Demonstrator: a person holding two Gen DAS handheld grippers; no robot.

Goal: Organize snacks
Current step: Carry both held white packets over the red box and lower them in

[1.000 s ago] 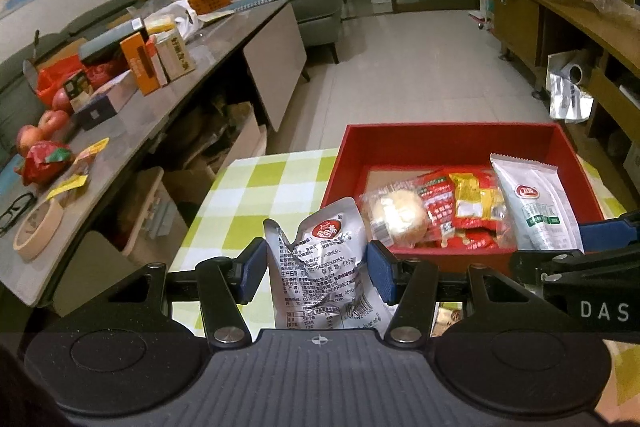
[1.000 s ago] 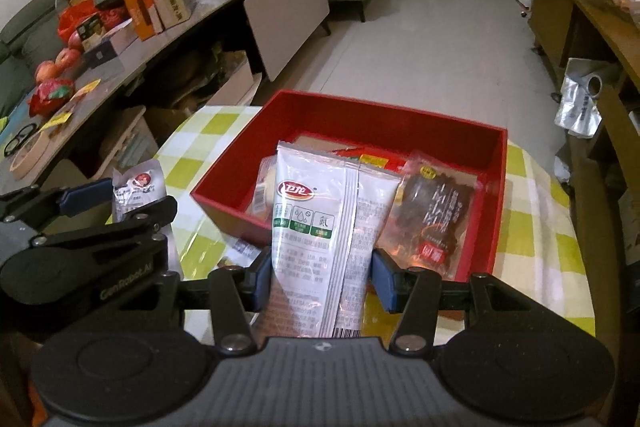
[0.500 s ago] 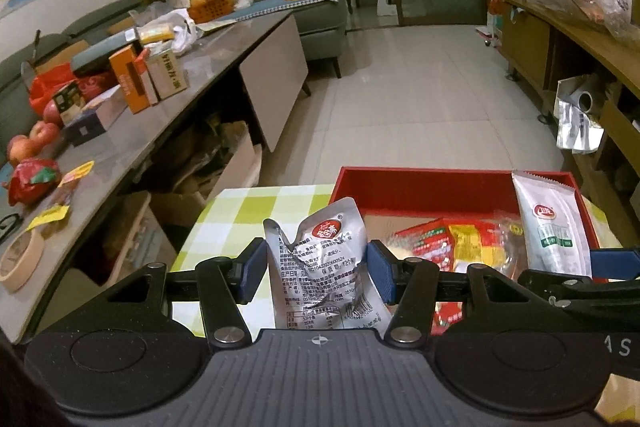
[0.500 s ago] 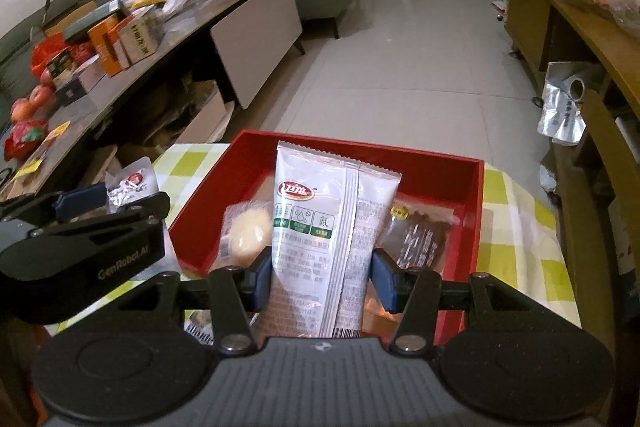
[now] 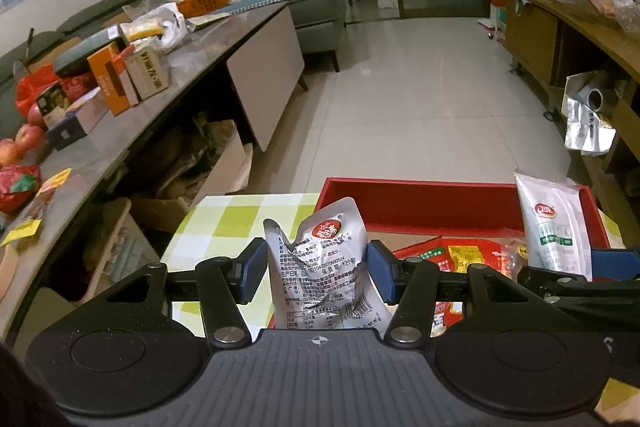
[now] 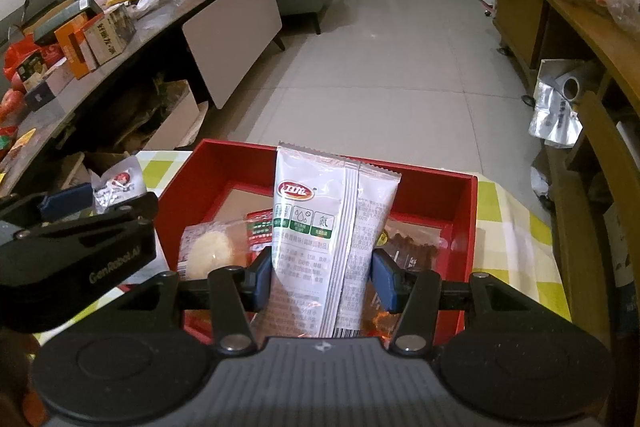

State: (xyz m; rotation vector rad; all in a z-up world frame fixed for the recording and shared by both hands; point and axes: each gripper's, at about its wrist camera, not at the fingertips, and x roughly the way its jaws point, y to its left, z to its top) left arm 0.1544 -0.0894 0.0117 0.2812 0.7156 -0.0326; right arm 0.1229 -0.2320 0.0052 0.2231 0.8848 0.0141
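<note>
Both grippers loaded, carrying packets at the red tray.

We find the right gripper clamped on a tall white snack packet, its blue pads pressing both edges, the packet upright over the near half of the red tray. The left gripper is closed on a crumpled silver pouch, held upright just outside the tray's left wall, above the checked cloth. Inside the tray lie a round bun in clear wrap, red packets and a dark packet; how they overlap is unclear behind the held packet. We judge the step as delivery into the tray: next, lower each packet onto free floor, then release.
</note>
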